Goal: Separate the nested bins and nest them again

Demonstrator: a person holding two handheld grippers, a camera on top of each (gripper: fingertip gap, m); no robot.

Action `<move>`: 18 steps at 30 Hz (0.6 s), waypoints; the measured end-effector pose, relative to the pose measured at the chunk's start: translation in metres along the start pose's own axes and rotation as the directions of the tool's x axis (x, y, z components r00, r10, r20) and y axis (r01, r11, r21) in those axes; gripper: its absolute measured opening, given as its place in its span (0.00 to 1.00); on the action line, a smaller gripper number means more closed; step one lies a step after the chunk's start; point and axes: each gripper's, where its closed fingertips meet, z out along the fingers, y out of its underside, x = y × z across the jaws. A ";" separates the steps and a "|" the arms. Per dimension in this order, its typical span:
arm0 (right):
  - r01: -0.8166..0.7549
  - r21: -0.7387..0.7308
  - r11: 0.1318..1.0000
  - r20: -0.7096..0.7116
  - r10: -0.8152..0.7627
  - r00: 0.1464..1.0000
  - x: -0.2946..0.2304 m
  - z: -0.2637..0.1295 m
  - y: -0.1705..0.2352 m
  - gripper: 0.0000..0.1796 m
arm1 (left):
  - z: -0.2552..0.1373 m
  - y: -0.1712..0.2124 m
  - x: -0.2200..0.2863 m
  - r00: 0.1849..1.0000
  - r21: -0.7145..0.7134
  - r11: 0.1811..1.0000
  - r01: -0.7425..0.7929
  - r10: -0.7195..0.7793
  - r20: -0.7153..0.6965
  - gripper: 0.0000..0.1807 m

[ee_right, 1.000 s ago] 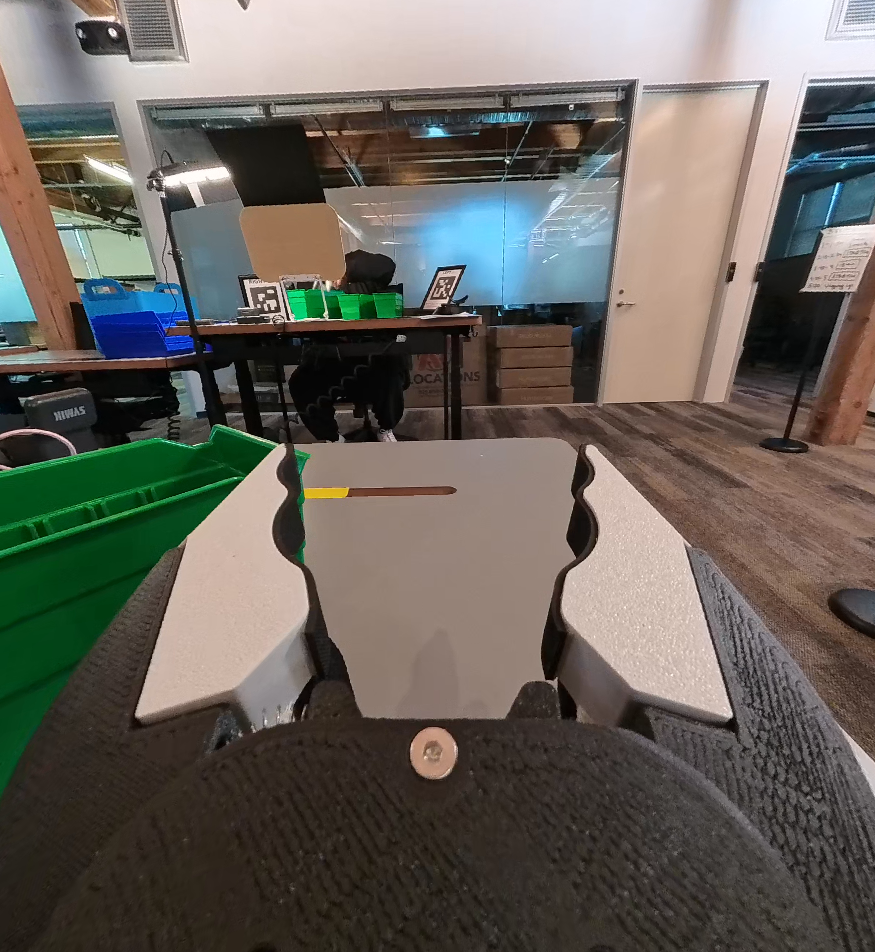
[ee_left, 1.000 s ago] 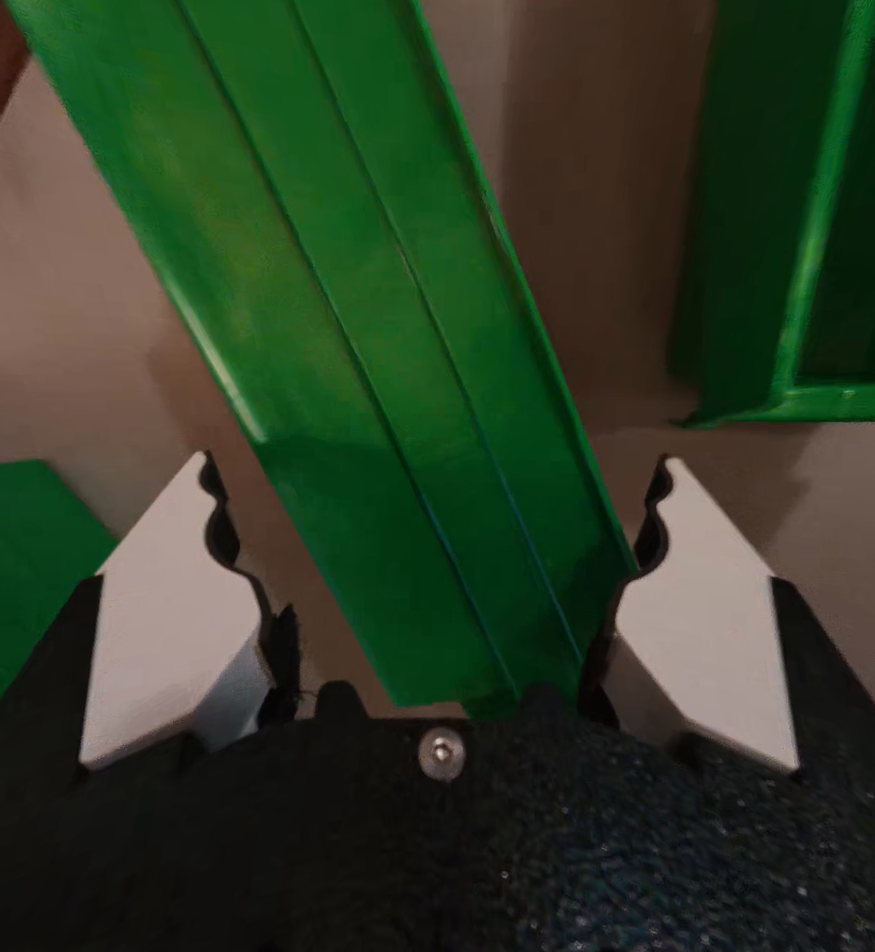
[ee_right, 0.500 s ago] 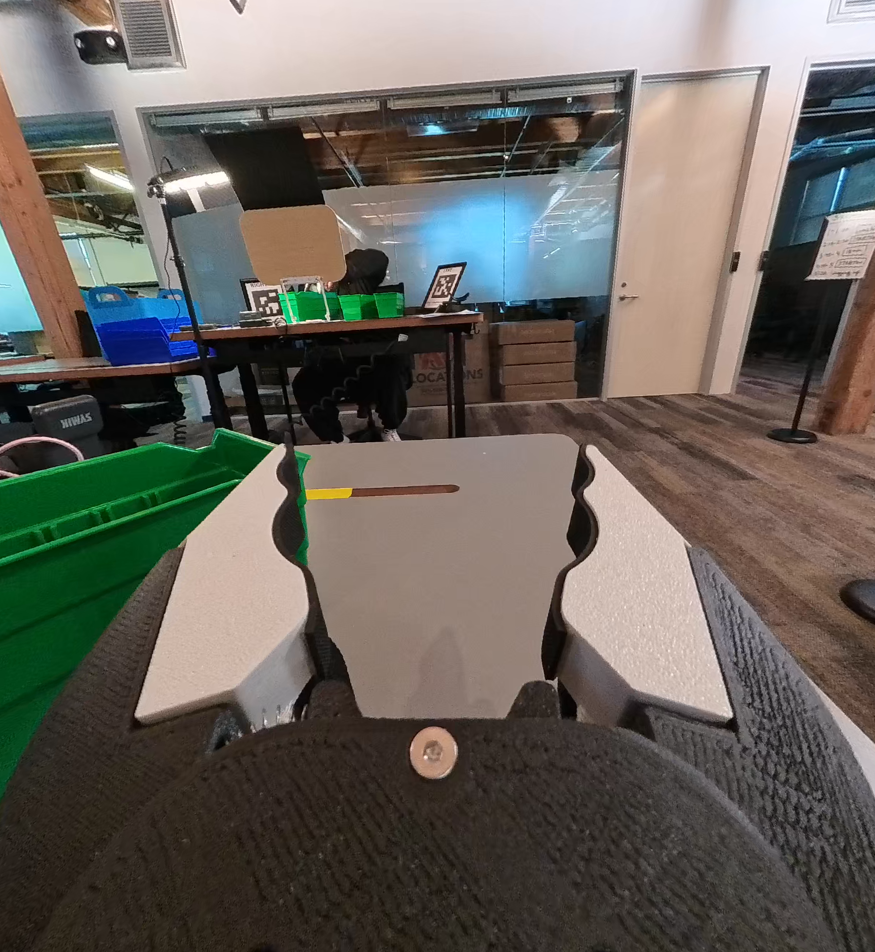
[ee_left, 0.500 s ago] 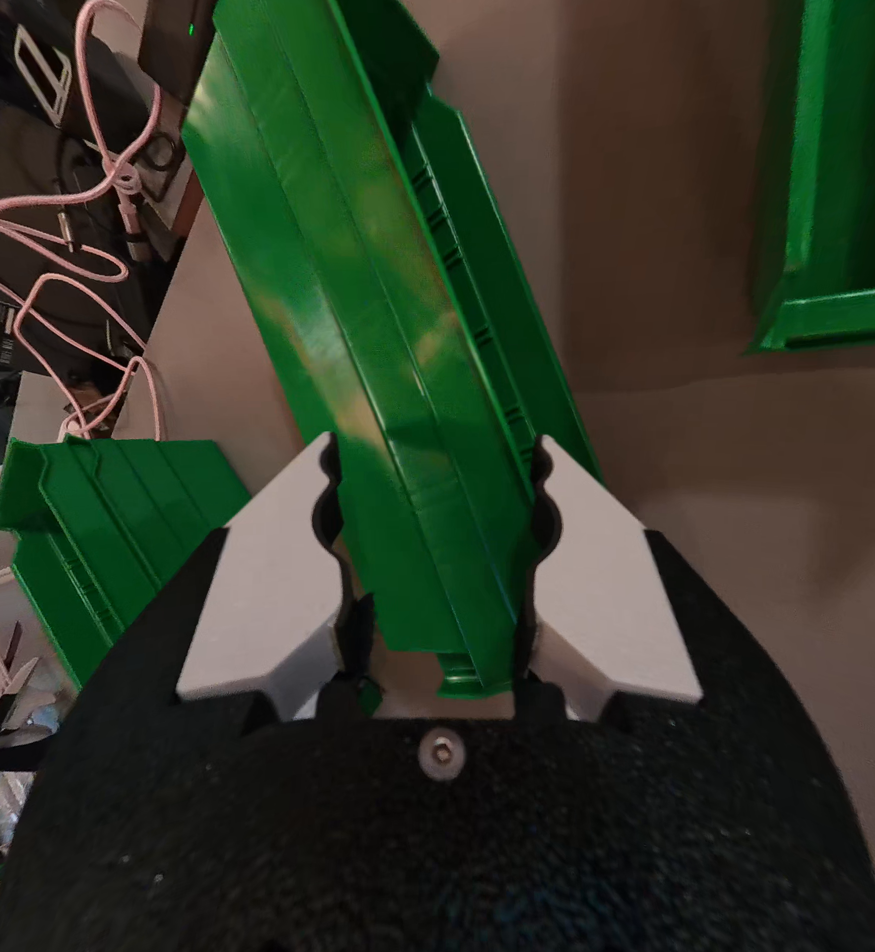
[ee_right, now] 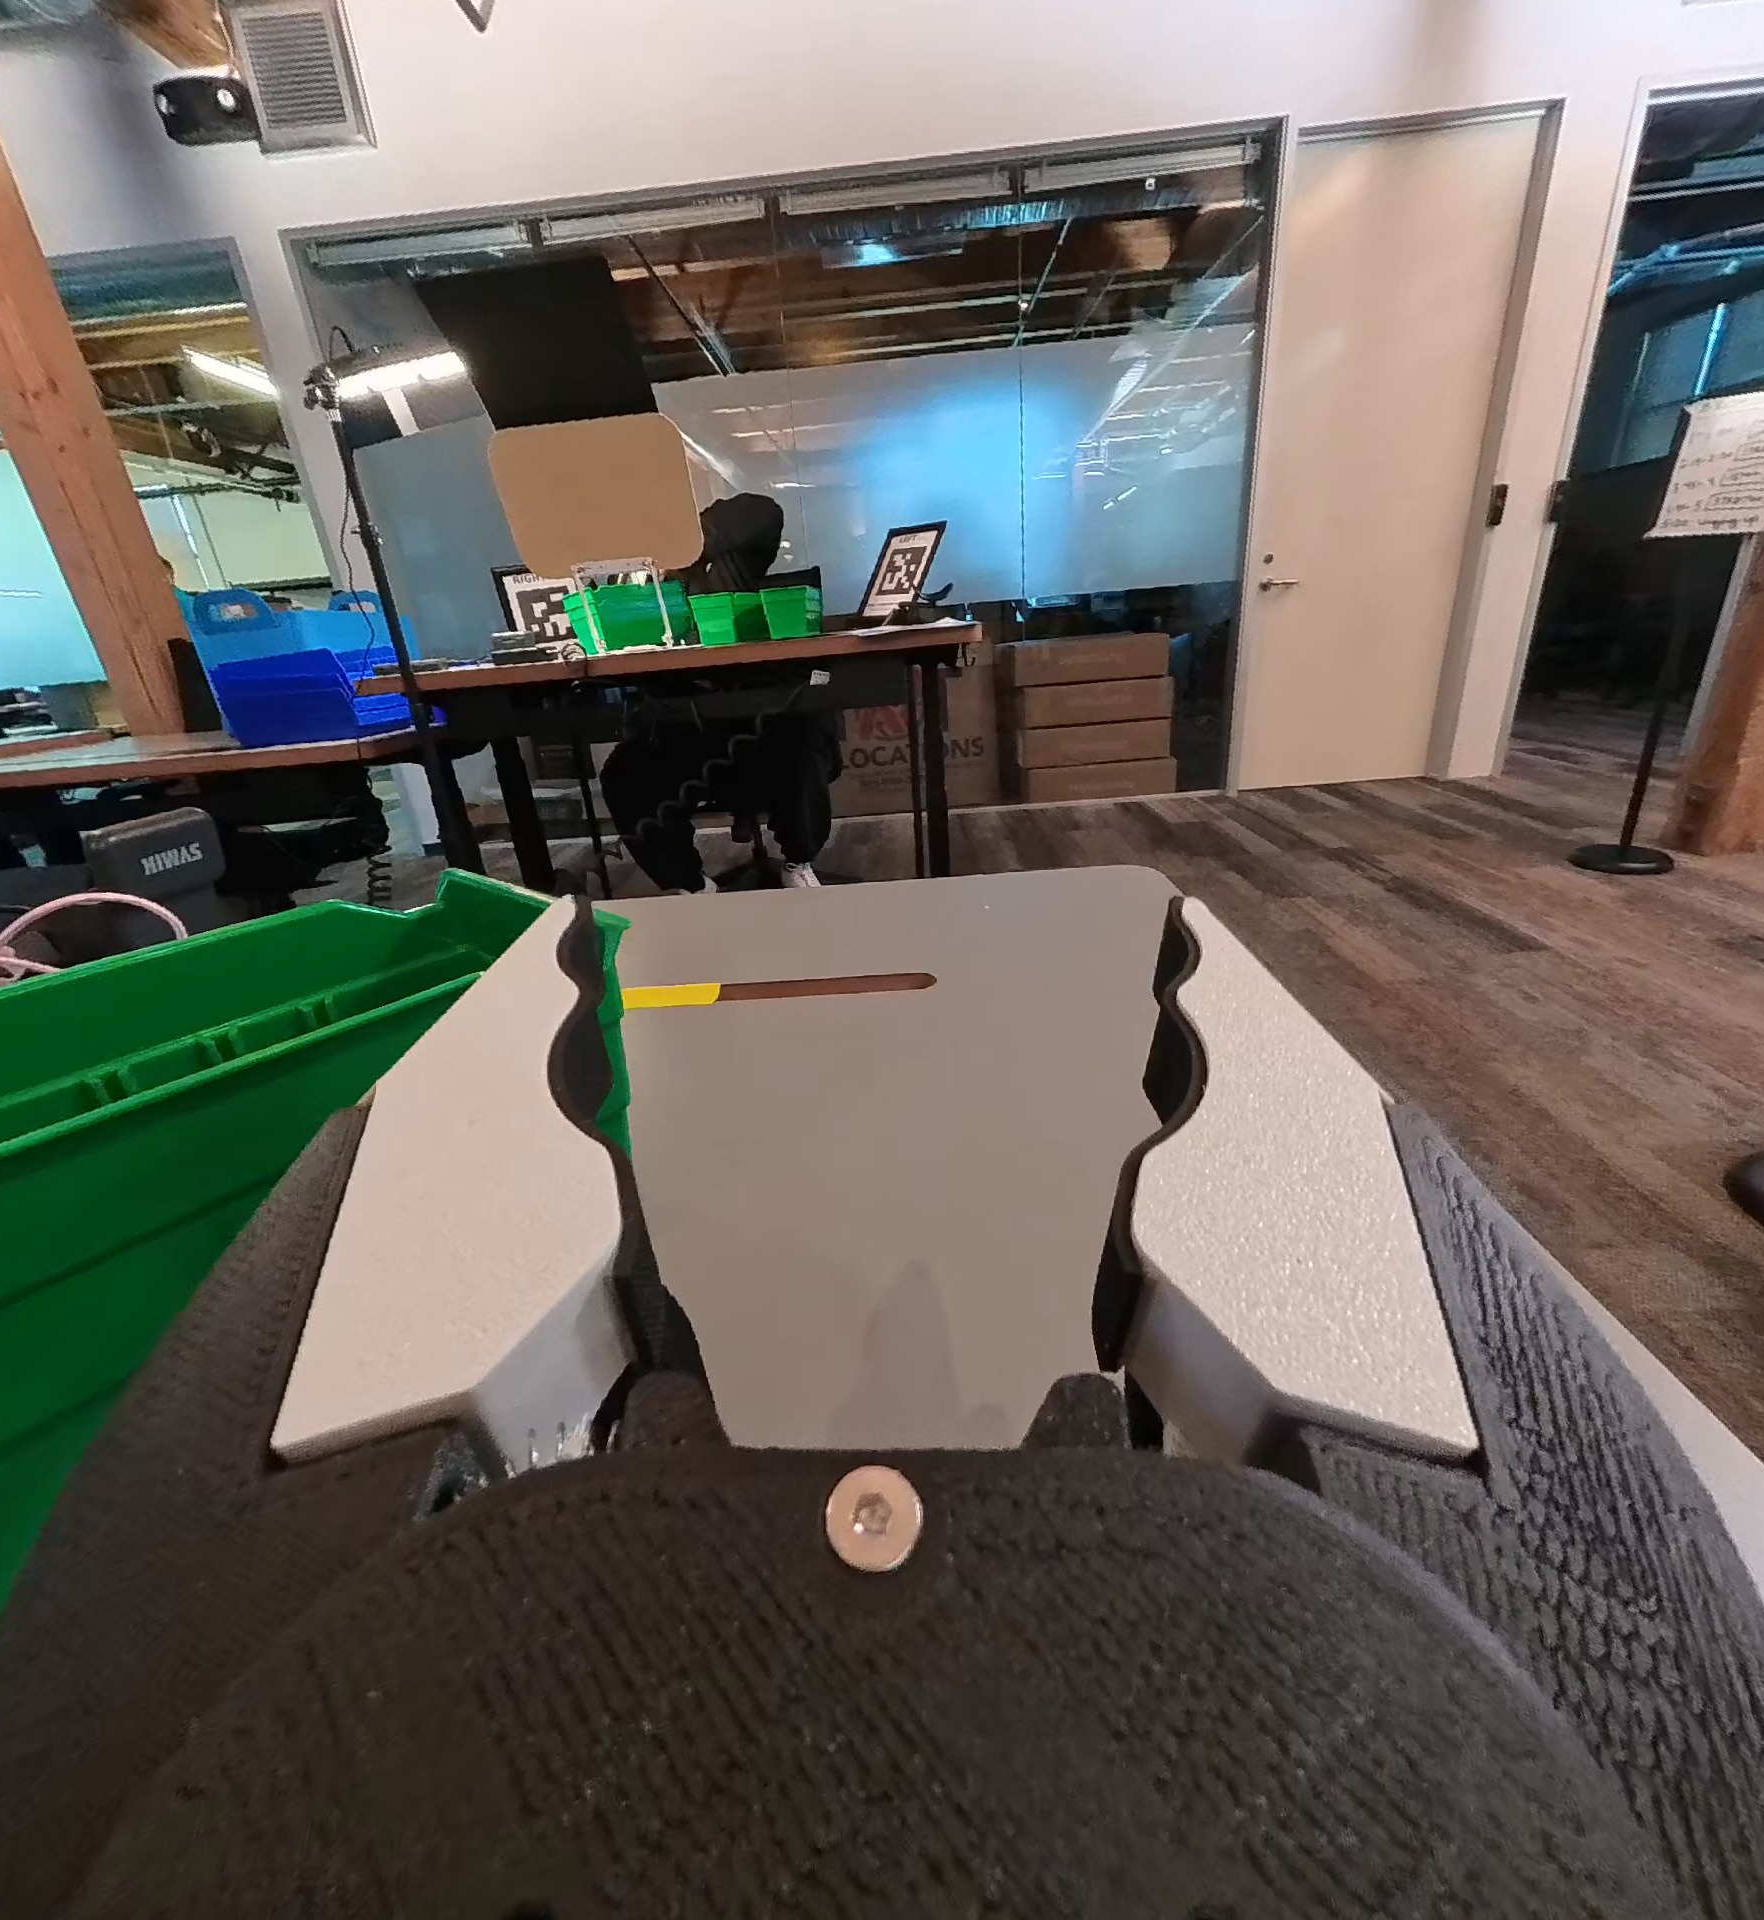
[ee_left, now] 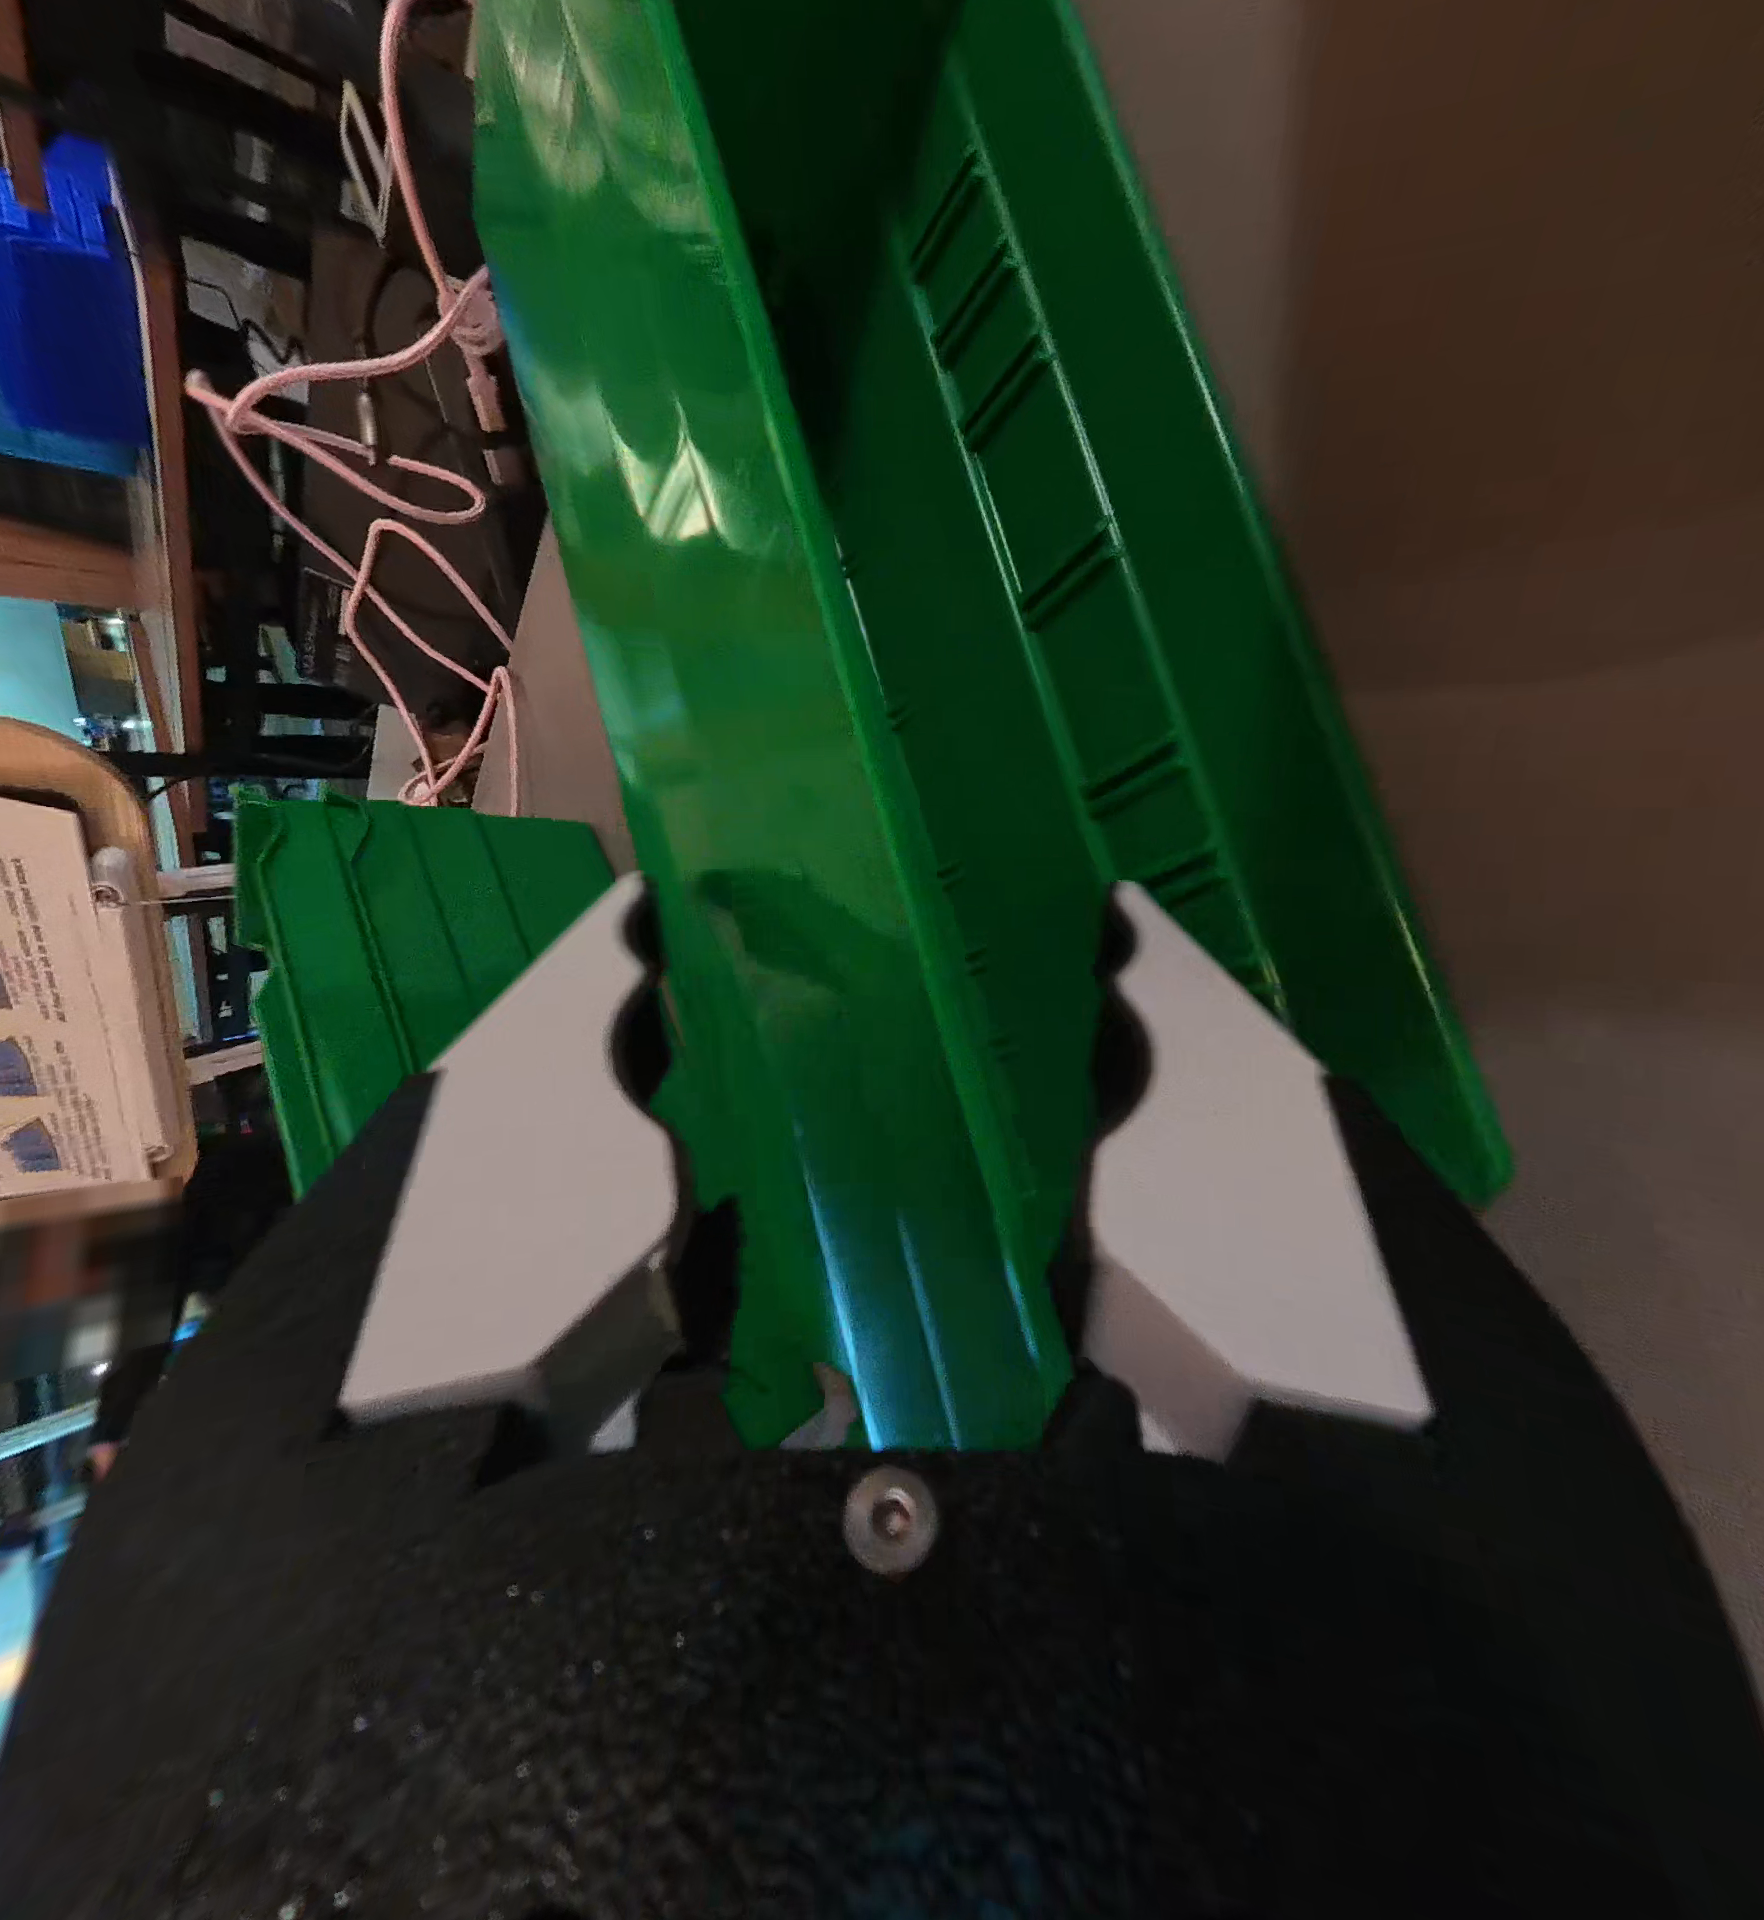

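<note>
Holding a green bin [ee_left: 857,644] by its rim, the left gripper [ee_left: 883,1049] has its jaws pinching the wall edge deep in the throat. The bin hangs tilted, clear of the bench [ee_left: 1584,935], long side running away from the camera. A second bin [ee_left: 410,935] lies beyond the left finger, near the bench edge and the pink cable [ee_left: 390,520].

Right gripper [ee_right: 873,1039]: jaws spread, nothing between them, hovering over bare bench [ee_right: 857,1143]. A third bin [ee_right: 130,1122] sits just beside its left finger.

Risks, as judged from here:
- Grip is on one thin wall, far from the bin's middle. The weight may lever it round in the jaws, so it could swing or slip out.
- Left view is blurred, which suggests quick motion; a fast swing could knock the second bin off the edge or snag the cable.
- Nesting at a tilt may jam rim on rim; the right gripper is not steadying any bin.
</note>
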 end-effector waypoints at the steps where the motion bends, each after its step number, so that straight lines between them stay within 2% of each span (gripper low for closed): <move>1: -0.002 -0.002 1.000 0.000 0.002 1.000 0.000 0.000 0.000 0.59 | 0.001 0.001 -0.003 1.000 0.006 1.000 0.007 -0.007 0.002 0.38; 3: -0.005 -0.006 1.000 0.002 0.005 1.000 0.000 0.001 0.001 0.59 | 0.001 0.004 -0.021 0.998 -0.001 1.000 0.000 0.000 0.064 0.23; 6: -0.001 -0.006 1.000 0.003 0.001 1.000 -0.001 0.001 0.001 0.59 | 0.003 0.005 -0.028 0.997 0.011 0.997 0.077 -0.077 -0.007 0.20; 9: 0.002 -0.002 1.000 0.001 -0.002 1.000 -0.001 0.001 0.001 0.59 | 0.007 -0.005 -0.031 0.961 0.048 0.975 0.219 -0.207 -0.181 0.17; 11: 0.000 -0.001 1.000 0.000 0.000 1.000 0.000 0.001 0.000 0.59 | 0.010 -0.017 -0.028 0.893 0.063 0.943 0.327 -0.287 -0.348 0.15; 14: -0.004 0.000 1.000 0.000 0.004 1.000 0.000 0.001 0.000 0.59 | 0.015 -0.036 -0.019 0.722 0.029 0.884 0.468 -0.363 -0.589 0.15; 16: -0.007 -0.001 1.000 0.001 0.007 1.000 0.000 0.001 0.000 0.59 | 0.020 -0.043 -0.014 0.645 0.001 0.860 0.509 -0.381 -0.663 0.15; 18: -0.009 -0.003 1.000 0.001 0.009 1.000 0.000 0.001 0.001 0.59 | 0.023 -0.048 -0.009 0.603 -0.009 0.843 0.538 -0.392 -0.695 0.15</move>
